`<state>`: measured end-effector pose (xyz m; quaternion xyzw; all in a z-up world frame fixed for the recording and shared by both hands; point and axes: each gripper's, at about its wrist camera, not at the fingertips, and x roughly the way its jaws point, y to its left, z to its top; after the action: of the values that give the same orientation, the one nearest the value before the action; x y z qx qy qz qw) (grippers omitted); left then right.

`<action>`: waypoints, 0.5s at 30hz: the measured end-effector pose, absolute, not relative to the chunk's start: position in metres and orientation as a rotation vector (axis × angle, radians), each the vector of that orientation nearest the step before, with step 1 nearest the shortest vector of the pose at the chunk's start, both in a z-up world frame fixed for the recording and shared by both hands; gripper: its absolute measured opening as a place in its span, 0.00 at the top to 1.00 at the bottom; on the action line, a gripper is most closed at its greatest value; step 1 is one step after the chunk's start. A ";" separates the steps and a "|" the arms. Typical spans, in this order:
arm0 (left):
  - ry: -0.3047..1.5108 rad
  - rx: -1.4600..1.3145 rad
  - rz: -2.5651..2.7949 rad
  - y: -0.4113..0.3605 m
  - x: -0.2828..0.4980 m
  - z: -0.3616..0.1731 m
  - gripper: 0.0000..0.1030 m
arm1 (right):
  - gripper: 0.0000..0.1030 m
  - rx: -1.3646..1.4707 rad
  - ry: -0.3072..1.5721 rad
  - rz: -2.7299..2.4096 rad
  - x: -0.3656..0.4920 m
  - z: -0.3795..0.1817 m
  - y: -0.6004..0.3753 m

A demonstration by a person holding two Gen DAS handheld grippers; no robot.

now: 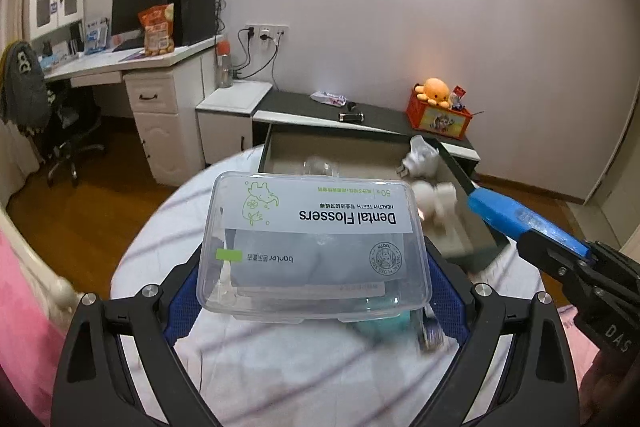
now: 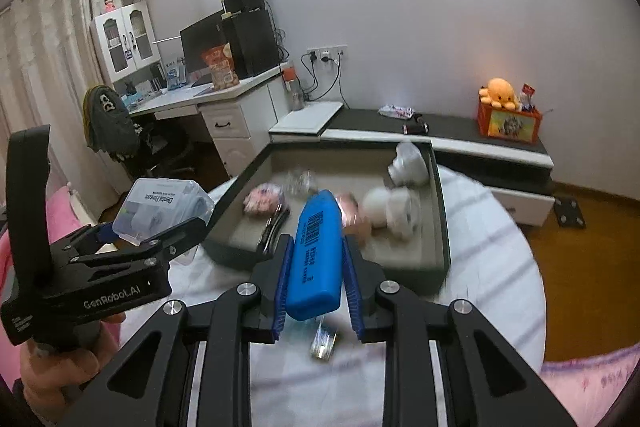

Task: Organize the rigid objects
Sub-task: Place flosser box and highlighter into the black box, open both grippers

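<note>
The dental flosser box (image 1: pixel 314 247) is clear plastic with a white label bearing black lettering and a green line drawing. The marker (image 2: pixel 318 255) is solid blue with a dark barcode printed on it. The tray (image 2: pixel 440 227) is dark outside and grey-beige inside; the surface (image 1: pixel 280 367) is white with thin dark stripes.

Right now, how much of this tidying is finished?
Partly. Several small items already lie in the dark tray. In hand: the left tool holds a dental flosser box, the right tool a blue highlighter. A small blurred item remains on the table.
</note>
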<state>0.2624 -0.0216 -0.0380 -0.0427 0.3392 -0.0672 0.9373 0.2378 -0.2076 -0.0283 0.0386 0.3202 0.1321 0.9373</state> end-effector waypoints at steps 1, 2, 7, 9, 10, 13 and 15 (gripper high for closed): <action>0.695 -0.089 -0.138 -0.022 0.270 -0.038 0.08 | 0.76 0.072 0.656 0.267 0.254 -0.028 -0.207; 0.702 -0.089 -0.140 -0.025 0.285 -0.038 0.08 | 0.76 0.069 0.660 0.266 0.263 -0.029 -0.207; 0.744 -0.070 -0.145 -0.037 0.336 -0.051 0.08 | 0.76 0.066 0.704 0.262 0.319 -0.046 -0.209; 0.767 -0.064 -0.147 -0.044 0.355 -0.061 0.08 | 0.76 0.069 0.731 0.261 0.338 -0.057 -0.210; 0.778 -0.060 -0.148 -0.046 0.363 -0.065 0.08 | 0.76 0.070 0.743 0.258 0.347 -0.063 -0.210; 0.815 -0.051 -0.150 -0.053 0.382 -0.079 0.08 | 0.76 0.073 0.771 0.252 0.364 -0.073 -0.213; 0.846 -0.044 -0.148 -0.056 0.393 -0.087 0.08 | 0.76 0.072 0.790 0.240 0.373 -0.080 -0.215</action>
<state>0.3933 -0.0563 -0.0873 -0.0211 0.4101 -0.0716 0.9090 0.3732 -0.2152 -0.0802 0.0352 0.3836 0.1167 0.9154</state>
